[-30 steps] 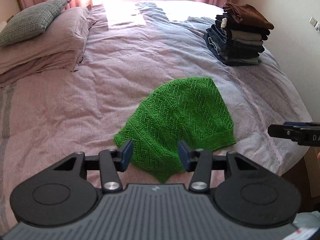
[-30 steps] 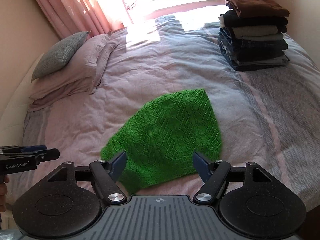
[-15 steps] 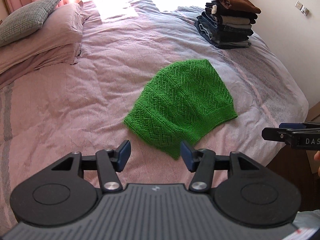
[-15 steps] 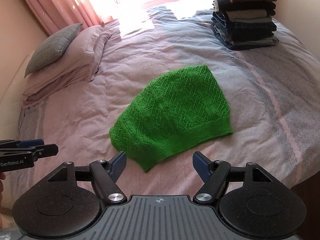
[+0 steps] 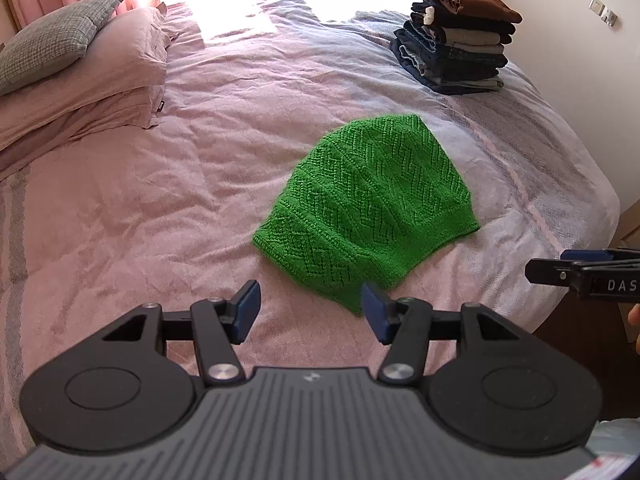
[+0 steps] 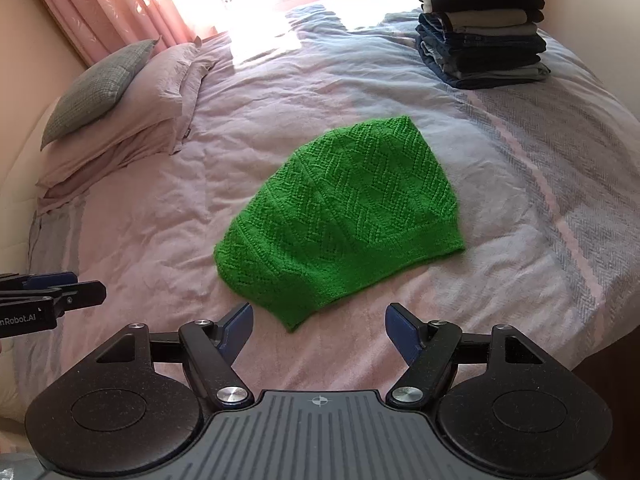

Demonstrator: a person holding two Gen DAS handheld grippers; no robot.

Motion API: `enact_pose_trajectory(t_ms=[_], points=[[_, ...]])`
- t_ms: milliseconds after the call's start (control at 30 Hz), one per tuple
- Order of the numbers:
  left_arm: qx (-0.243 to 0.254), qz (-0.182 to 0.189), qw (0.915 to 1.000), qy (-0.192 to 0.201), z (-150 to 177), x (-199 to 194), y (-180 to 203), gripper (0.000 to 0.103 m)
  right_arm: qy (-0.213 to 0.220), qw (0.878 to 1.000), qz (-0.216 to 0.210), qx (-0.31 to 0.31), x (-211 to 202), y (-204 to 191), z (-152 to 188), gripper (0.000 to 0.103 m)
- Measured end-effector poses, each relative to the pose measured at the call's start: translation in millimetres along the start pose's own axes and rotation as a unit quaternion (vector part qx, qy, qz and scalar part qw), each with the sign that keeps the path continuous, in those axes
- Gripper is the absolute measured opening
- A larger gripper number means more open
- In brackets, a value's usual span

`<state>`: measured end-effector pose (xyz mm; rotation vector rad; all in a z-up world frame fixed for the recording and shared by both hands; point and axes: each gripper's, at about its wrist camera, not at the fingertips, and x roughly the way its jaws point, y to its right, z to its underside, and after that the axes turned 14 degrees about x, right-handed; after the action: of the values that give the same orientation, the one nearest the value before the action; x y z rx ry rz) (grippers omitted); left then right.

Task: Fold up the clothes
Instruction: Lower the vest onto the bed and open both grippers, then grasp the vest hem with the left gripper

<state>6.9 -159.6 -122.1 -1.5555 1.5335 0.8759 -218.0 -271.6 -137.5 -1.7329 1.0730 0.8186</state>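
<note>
A: Start at your claws. L gripper [image 5: 310, 306] has its jaws spread w/ nothing btwn them, hanging over bare bedspread [image 5: 160, 208]. R gripper [image 6: 319, 330] is spread a bit wider, also empty.

B: And the knit?

A: Green knit garment [image 5: 368, 208] lies flat mid-bed, just past your fingertips. From the L claw its near corner sits at abt 1 o'clock, almost touching the right pad in that view; from the R claw that corner is at abt 11 o'clock. Not touching either, far as I can tell.

B: How'll it handle?

A: My guess: light, soft, floppy, open lacy stitch, so it stretches and sags if you lift by one point. Pads could snag loops. Not fragile otherwise, prob not slippery.

B: Where do I grab?

A: Take the denser banded hem, one claw per end, at the left corner and the right corner at abt 3 o'clock. Pinch all layers, lift low.

B: Anything else around?

A: Folded stack [image 5: 460, 44] at 1–2 o'clock, well apart; pillows [image 5: 80, 76] at 10 o'clock.
</note>
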Motion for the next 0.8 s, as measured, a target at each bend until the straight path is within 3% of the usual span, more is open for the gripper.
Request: enact_pose_trajectory(t_ms=[200,500,800], points=[[-0.018,0.001,0.9997,-0.016,-16.8,30.7,29.4,0.054,0.002,1.0,0.011,0.026,5.3,55.6,-28.0,0.07],[-0.036,0.001,0.9973,-0.064,-52.9,112.3,113.1,0.055,-0.011,0.999,0.003,0.046,14.0,177.7,-88.0,0.07],[-0.045,-0.012,0.9965,-0.07,-76.3,187.5,185.6,0.064,-0.017,0.998,0.03,0.047,46.5,262.5,-136.7,0.07]])
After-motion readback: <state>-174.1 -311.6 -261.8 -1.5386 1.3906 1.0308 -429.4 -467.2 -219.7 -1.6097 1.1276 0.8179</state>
